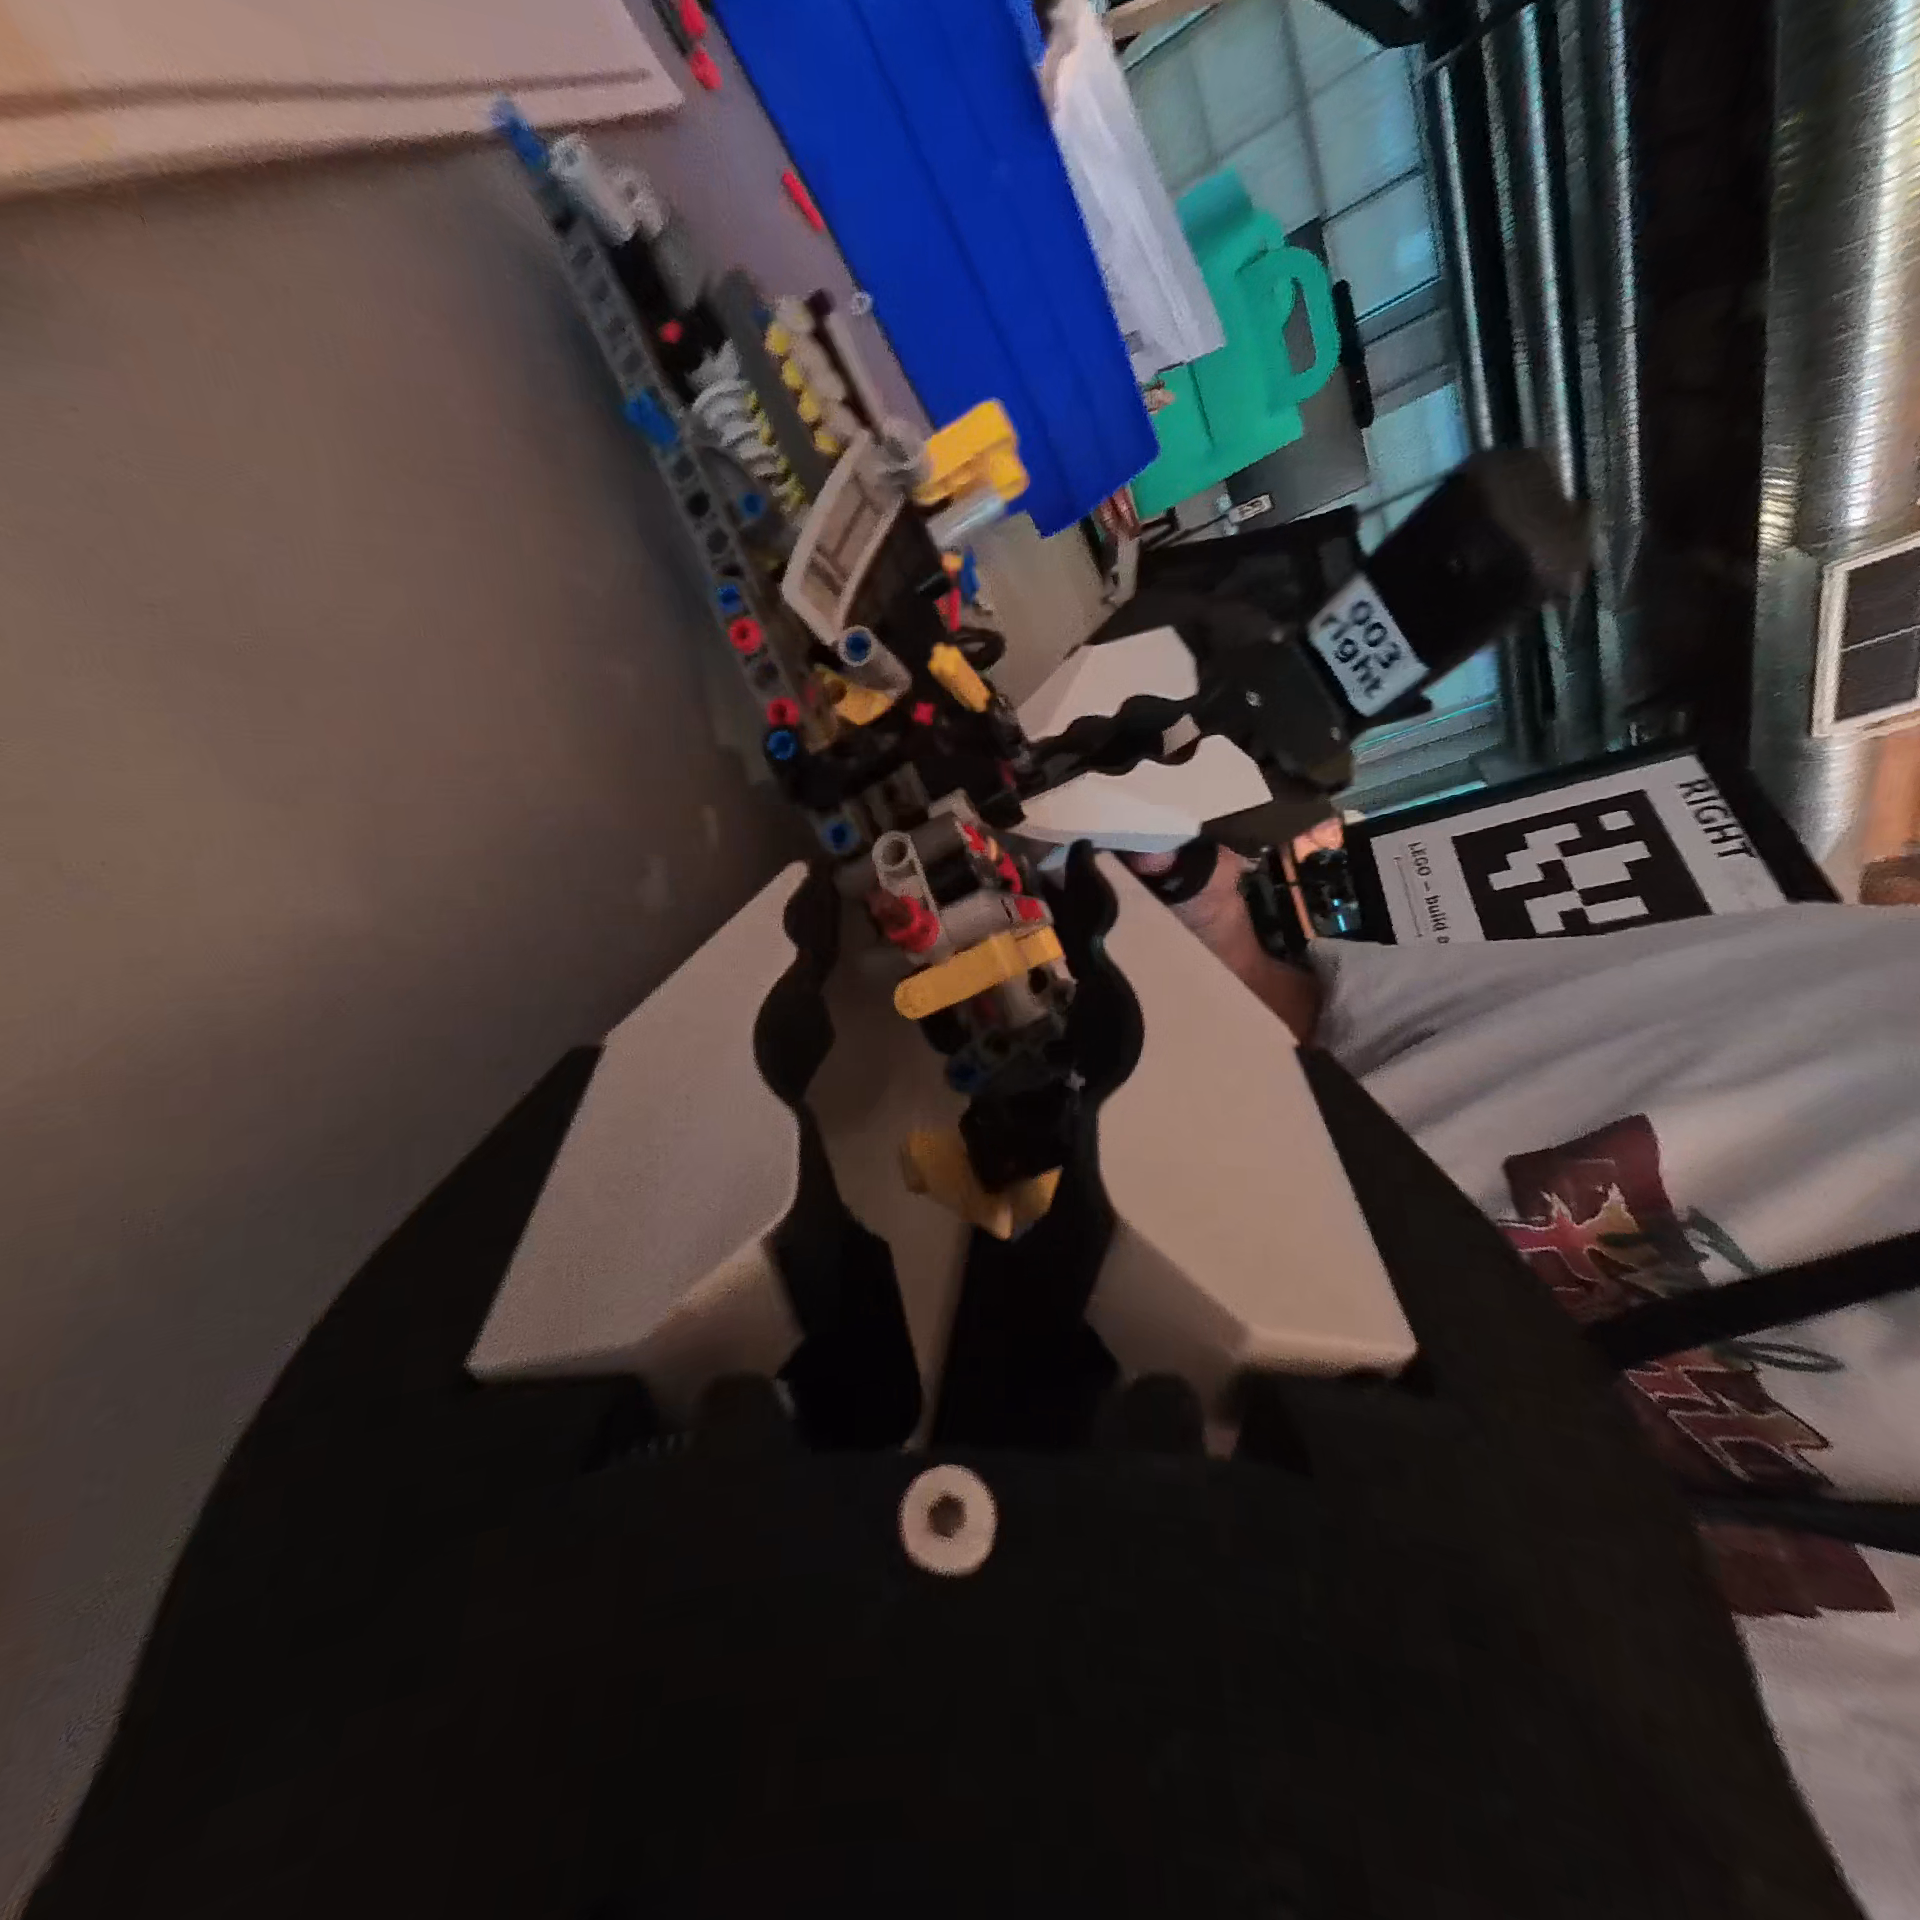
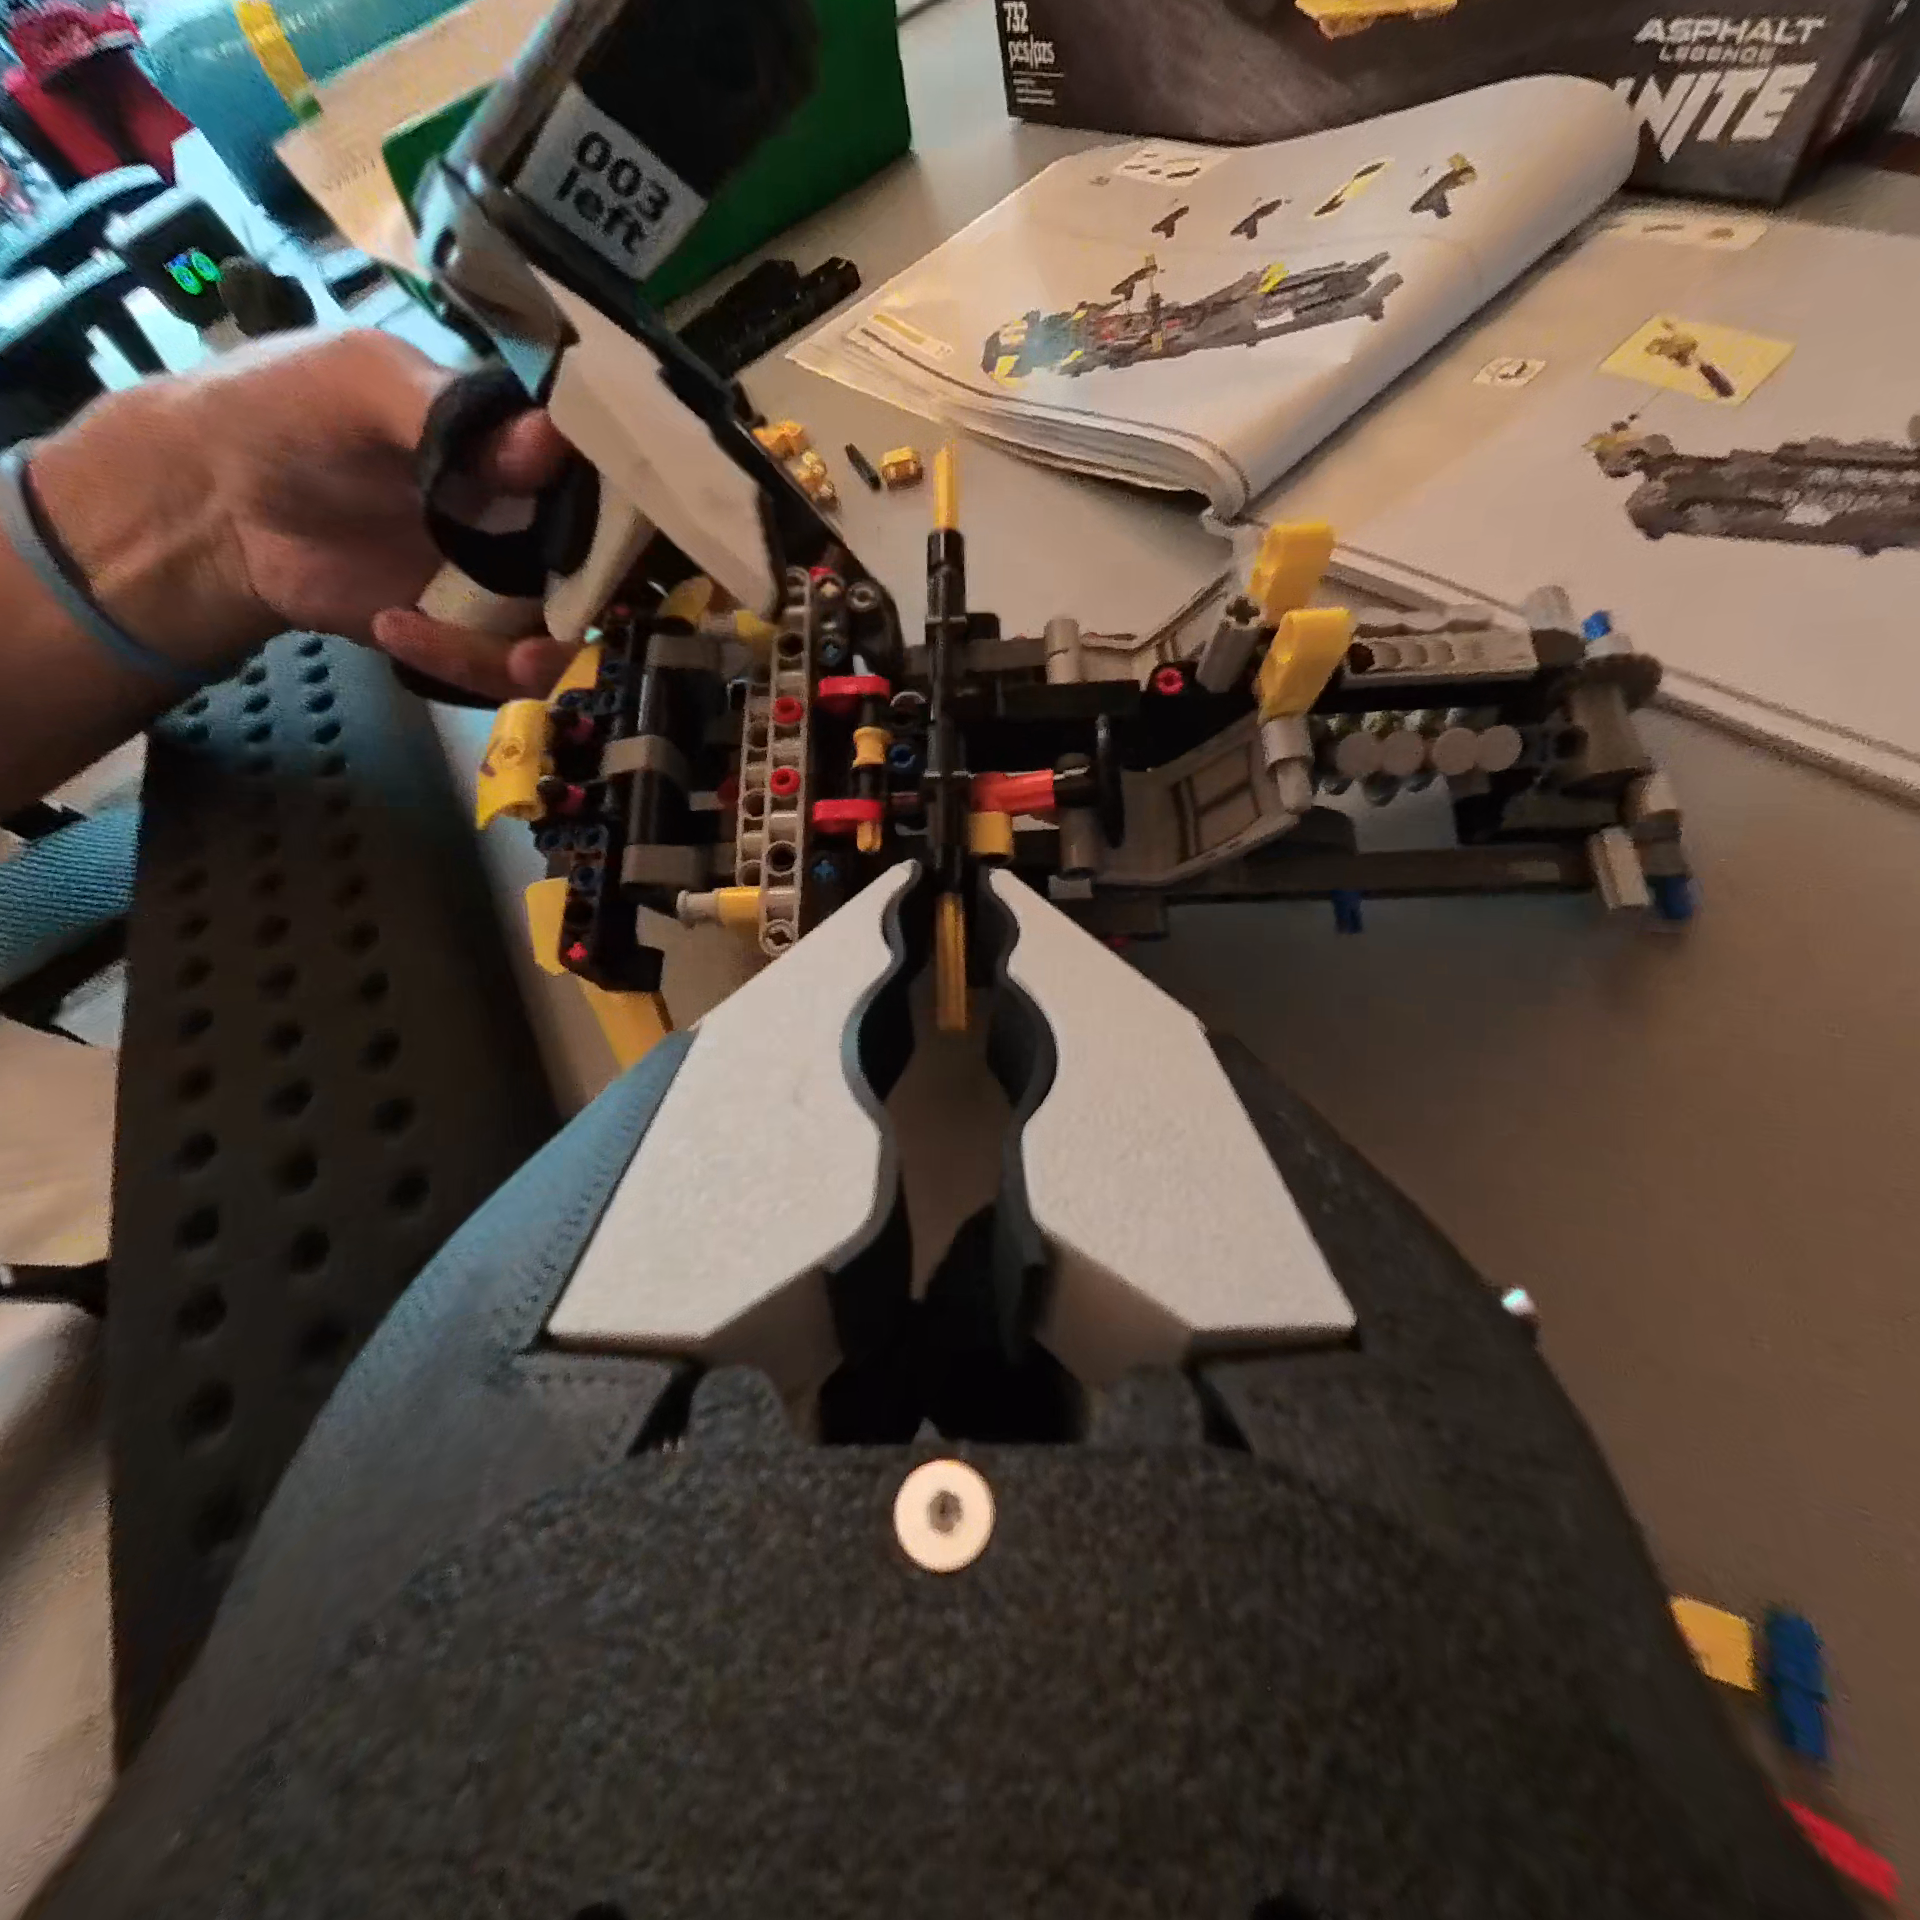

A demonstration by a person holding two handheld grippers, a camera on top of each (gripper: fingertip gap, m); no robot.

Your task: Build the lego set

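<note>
Left tongs (image 1: 951,997) clamp the chassis (image 2: 1039,748) front end; right tongs (image 2: 951,914) pinch the yellow axle (image 2: 949,961) at mid-chassis.

Left gripper (image 1: 951,966), black body w/ white finger blocks and wavy black pads, is clamped on the near end of a long, partly built black, grey and yellow lego car chassis (image 1: 831,644). Chassis runs away from cam across the grey tabletop (image 1: 312,675), view rolled sideways. Right gripper (image 1: 1049,774), black w/ a white label, grips the chassis mid-length from the other side. Blue plastic bin (image 1: 935,239) sits just beyond. Person's white printed shirt (image 1: 1662,1143) fills the right edge.
</note>
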